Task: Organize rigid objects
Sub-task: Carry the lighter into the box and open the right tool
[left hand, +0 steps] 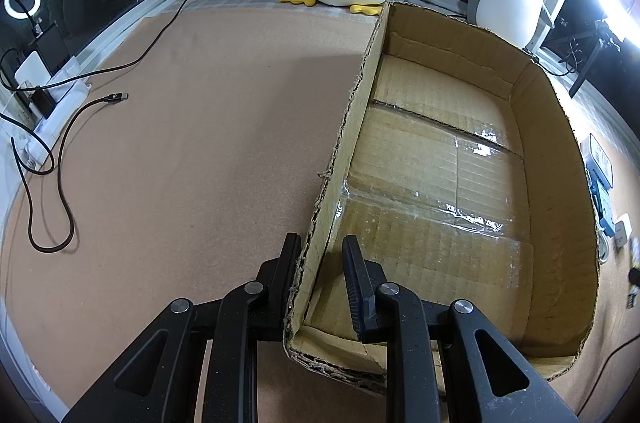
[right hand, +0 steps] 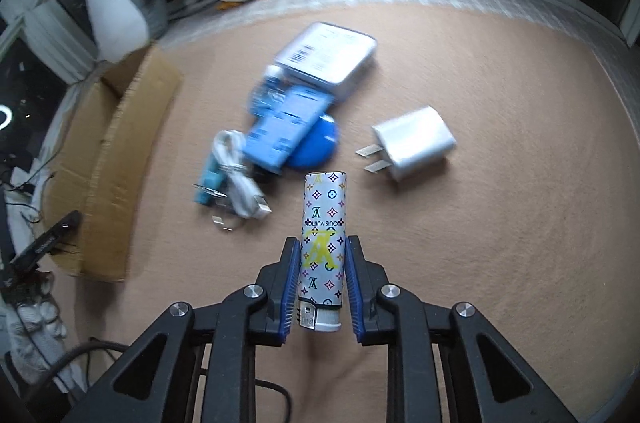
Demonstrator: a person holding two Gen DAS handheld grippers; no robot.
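Cardboard box (left hand: 460, 159) is empty; left gripper (left hand: 320, 251) straddles its wall, jaws apart. Right gripper (right hand: 322, 263) clamps the patterned lighter (right hand: 323, 235) (aloft); charger (right hand: 416, 143), tin (right hand: 328, 57), cable (right hand: 236, 175) are unsorted.

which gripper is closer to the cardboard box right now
Left. The left gripper straddles the wall of the cardboard box. The right gripper holds the patterned lighter, box off to its left.

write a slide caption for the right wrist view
Right gripper clamps a patterned lighter above the mat, with a white charger and blue items beyond.
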